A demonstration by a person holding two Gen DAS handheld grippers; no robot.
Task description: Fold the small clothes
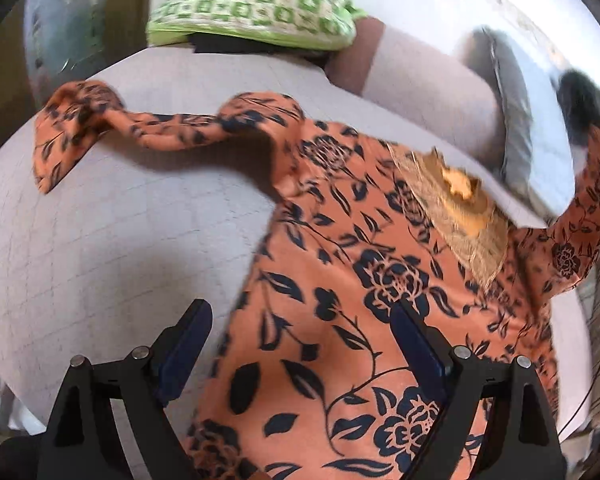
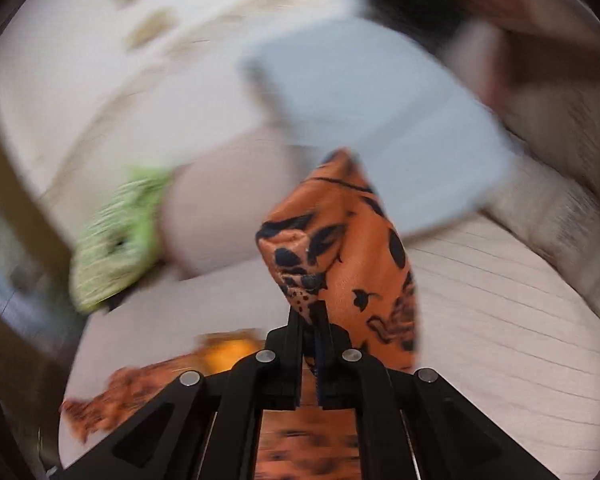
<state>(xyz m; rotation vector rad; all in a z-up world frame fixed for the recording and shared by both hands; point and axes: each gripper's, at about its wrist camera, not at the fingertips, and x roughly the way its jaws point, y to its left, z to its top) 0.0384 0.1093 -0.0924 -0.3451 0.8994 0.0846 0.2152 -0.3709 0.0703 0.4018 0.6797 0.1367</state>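
An orange dress with dark floral print lies spread on the pale quilted bed, with a gold embroidered neck patch. One sleeve stretches to the far left. The other sleeve is lifted at the right. My left gripper is open, low over the dress's lower part, holding nothing. My right gripper is shut on a fold of the orange sleeve and holds it up above the bed; that view is motion-blurred.
A green-and-white checked cushion lies at the head of the bed, also shown in the right wrist view. A grey pillow and a beige bolster lie at the far right. The bed's edge is at the lower left.
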